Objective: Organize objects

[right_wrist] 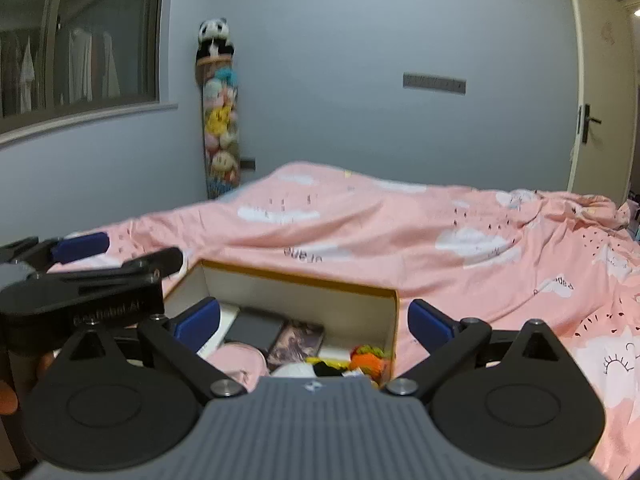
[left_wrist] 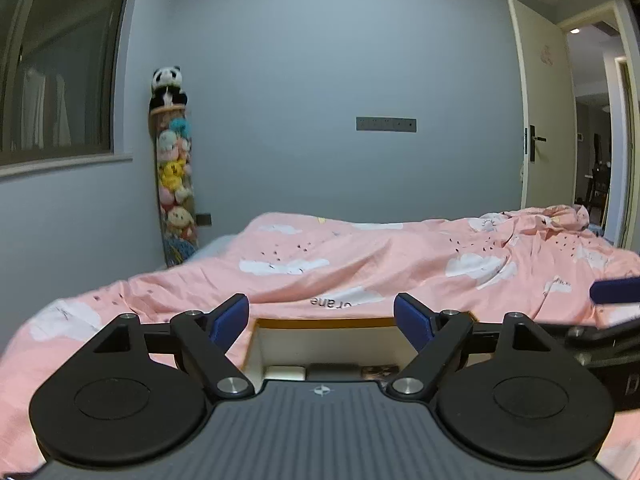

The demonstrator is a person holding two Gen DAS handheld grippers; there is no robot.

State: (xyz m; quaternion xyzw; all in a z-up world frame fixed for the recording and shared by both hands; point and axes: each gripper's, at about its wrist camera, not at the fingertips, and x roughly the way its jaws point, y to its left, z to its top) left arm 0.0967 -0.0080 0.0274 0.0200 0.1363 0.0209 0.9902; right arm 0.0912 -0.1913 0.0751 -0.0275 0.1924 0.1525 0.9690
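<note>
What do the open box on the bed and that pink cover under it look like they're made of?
The box looks like cardboard: thin, stiff, straight walls, matte white inside, a yellowish outer edge. It may be coated; I can't tell. The pink cover looks like soft woven fabric, likely cotton: it wrinkles and drapes, has no shine, and carries printed white clouds.
</note>
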